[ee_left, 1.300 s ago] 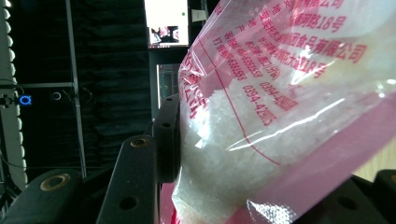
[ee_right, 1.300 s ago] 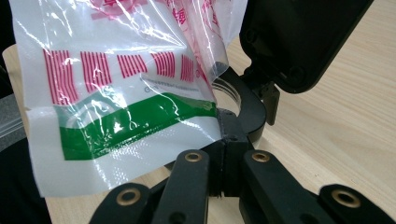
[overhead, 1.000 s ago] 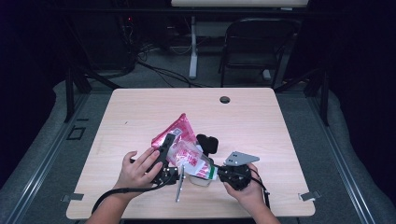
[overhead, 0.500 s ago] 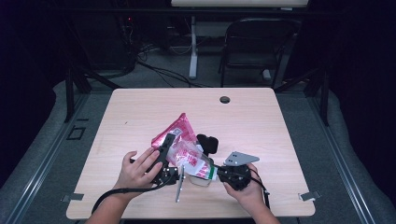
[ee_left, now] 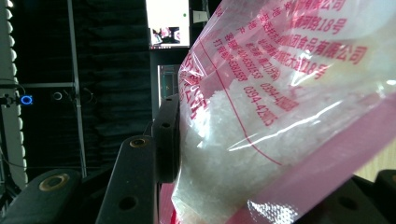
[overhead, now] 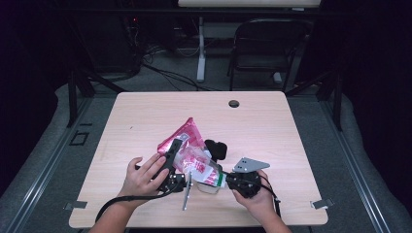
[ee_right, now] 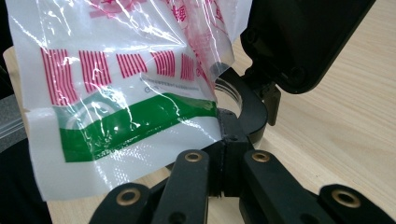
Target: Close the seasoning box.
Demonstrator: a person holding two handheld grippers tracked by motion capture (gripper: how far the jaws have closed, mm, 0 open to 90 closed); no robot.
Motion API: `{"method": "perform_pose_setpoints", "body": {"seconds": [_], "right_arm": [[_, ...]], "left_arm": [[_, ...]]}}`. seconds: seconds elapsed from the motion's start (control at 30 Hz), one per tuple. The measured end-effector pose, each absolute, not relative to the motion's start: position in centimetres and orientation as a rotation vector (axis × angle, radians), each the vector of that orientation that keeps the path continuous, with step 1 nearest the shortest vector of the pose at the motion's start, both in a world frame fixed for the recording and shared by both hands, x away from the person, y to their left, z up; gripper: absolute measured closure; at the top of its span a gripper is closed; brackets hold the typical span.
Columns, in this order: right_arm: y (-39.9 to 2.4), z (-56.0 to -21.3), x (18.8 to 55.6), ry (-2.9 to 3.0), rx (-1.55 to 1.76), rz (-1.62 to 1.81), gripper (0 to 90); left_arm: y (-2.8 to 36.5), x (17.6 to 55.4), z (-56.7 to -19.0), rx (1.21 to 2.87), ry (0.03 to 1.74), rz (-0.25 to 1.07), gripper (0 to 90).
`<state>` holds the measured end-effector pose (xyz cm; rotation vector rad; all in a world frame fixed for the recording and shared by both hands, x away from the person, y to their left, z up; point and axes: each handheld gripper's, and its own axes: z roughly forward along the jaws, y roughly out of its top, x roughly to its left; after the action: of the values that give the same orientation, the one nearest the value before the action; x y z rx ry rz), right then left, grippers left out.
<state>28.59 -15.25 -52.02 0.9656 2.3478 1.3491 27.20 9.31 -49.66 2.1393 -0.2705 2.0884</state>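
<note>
A clear plastic bag (overhead: 194,160) with red print, a pink end and a green band lies tilted over the table's front middle. White grains fill it (ee_left: 219,154). My left gripper (overhead: 179,154), in the left hand, has its jaws on either side of the grain-filled part, and one pad (ee_left: 166,135) presses on the bag. My right gripper (overhead: 225,181), in the right hand, comes in from the right. Its jaws (ee_right: 224,140) are shut together on the bag's green-banded end (ee_right: 140,121).
A small black object (overhead: 216,149) lies on the wooden table (overhead: 272,131) just behind the bag. A curved black piece with a clear rim (ee_right: 247,107) sits close beyond my right jaws. A round hole (overhead: 233,103) is near the table's far edge, and a chair (overhead: 265,48) stands behind.
</note>
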Motion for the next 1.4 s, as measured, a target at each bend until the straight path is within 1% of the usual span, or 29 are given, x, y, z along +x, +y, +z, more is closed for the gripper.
{"method": "perform_pose_setpoints", "body": {"seconds": [0.2, 0.53, 0.67, 0.77, 0.8, 0.87, 1.0, 1.4], "right_arm": [[-15.3, -52.0, 28.6, 2.345, 0.966, 1.347, 90.0], [-15.3, -51.8, 28.5, 2.339, 0.955, 1.36, 90.0], [-15.3, -51.7, 28.5, 2.337, 0.954, 1.362, 90.0], [-15.3, -51.7, 28.5, 2.334, 0.955, 1.37, 90.0], [-15.3, -51.6, 28.5, 2.336, 0.95, 1.363, 90.0], [-15.2, -51.6, 28.5, 2.339, 0.944, 1.362, 90.0], [-15.2, -51.5, 28.5, 2.331, 0.943, 1.373, 90.0], [-15.0, -51.4, 28.6, 2.326, 0.936, 1.379, 90.0]], "left_arm": [[9.4, 27.3, -49.7, 2.141, -0.268, 2.084, 61.6], [9.9, 27.6, -49.9, 2.157, -0.23, 2.031, 61.7], [10.0, 27.8, -49.9, 2.181, -0.19, 1.978, 62.1], [10.2, 27.9, -50.0, 2.188, -0.186, 1.967, 62.5], [10.2, 27.8, -50.0, 2.219, -0.161, 1.952, 62.9], [10.3, 27.9, -50.1, 2.208, -0.16, 1.938, 63.3], [10.4, 28.0, -50.1, 2.201, -0.152, 1.938, 63.7], [10.7, 28.2, -50.5, 2.247, -0.09, 1.876, 64.3]]}}
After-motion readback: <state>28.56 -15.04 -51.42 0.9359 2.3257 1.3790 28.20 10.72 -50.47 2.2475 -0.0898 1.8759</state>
